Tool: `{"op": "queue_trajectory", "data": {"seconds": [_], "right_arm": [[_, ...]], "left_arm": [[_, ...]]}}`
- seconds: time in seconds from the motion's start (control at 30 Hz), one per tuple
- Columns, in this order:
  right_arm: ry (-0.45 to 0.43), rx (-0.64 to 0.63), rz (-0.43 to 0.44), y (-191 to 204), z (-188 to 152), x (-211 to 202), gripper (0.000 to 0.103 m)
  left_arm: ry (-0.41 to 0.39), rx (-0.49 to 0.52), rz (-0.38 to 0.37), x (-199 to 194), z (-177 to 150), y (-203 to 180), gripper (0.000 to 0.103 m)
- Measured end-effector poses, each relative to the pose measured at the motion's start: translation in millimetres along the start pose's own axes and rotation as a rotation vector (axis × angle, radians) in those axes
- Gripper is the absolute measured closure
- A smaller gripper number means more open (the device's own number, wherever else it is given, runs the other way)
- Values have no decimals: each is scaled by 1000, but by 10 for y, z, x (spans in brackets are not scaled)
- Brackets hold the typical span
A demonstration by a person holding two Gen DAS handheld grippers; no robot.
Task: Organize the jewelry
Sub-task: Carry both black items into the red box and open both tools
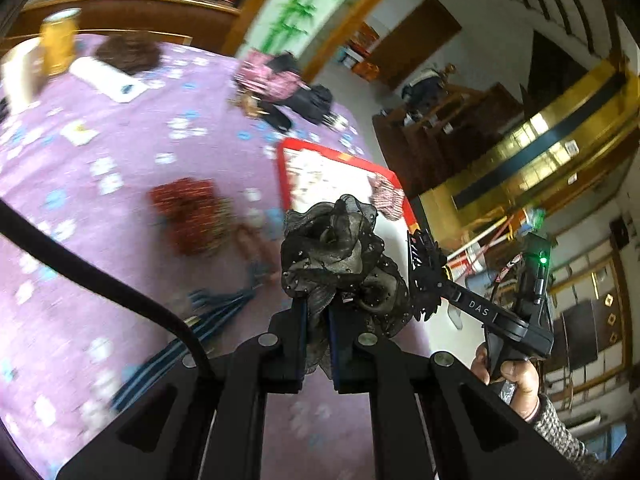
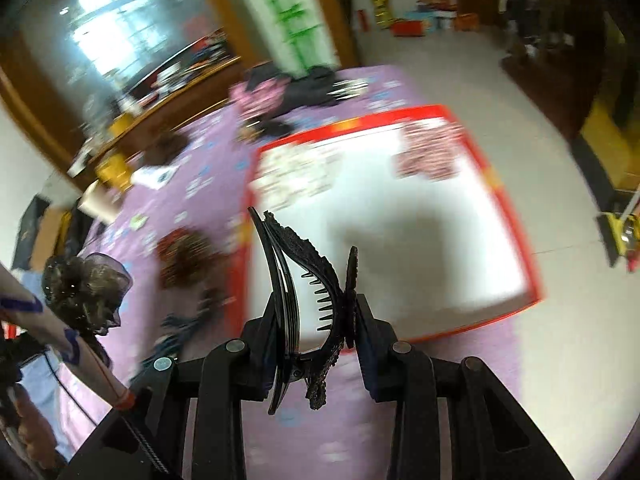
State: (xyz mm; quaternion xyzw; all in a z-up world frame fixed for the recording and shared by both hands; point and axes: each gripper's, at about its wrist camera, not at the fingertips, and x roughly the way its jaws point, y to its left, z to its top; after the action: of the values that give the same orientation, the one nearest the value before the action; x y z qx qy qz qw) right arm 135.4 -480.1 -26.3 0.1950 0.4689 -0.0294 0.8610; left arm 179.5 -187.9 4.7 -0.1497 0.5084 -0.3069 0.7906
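My left gripper [image 1: 317, 320] is shut on a black sheer ruffled scrunchie [image 1: 340, 256], held above the purple bedspread [image 1: 120, 208]. My right gripper [image 2: 316, 320] is shut on a black toothed hair claw clip [image 2: 308, 280], held in front of a red-rimmed white tray [image 2: 420, 240]. The tray [image 1: 328, 176] holds a pale patterned item [image 2: 296, 172] at its far left and a red-and-white patterned item [image 2: 434, 156] at its far right. The right gripper with the clip [image 1: 426, 276] shows beside the scrunchie in the left wrist view. The scrunchie [image 2: 86, 284] shows at the left of the right wrist view.
On the bedspread lie a red-brown scrunchie [image 1: 192, 212], dark blue striped bands [image 1: 216, 312], a pink and black heap of accessories [image 1: 280, 84], a brown item [image 1: 128, 52], white paper [image 1: 108, 76] and a yellow can [image 1: 60, 40]. A wooden desk [image 1: 132, 12] stands behind. Bare floor [image 2: 520, 80] lies right of the bed.
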Motion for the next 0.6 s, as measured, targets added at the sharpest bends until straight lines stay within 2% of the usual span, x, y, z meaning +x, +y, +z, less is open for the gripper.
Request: {"op": "queue_trajectory", "data": {"seconds": [0.13,0.27,0.43,0.6], "right_arm": [[-2,31,-73,-361,124,132,67],[17,58,-120,-609,216,355,67],[32,66,-142,-755,240,524,67],[34,56,-142,-772,246,591,66]], "left_arm": [[65,28,23,587,223,-205,95],[110,62,112,1115,440,-315,95],[149,109,205,1477,553,-335,95],[168,110,245,1617,570,-296,93]]}}
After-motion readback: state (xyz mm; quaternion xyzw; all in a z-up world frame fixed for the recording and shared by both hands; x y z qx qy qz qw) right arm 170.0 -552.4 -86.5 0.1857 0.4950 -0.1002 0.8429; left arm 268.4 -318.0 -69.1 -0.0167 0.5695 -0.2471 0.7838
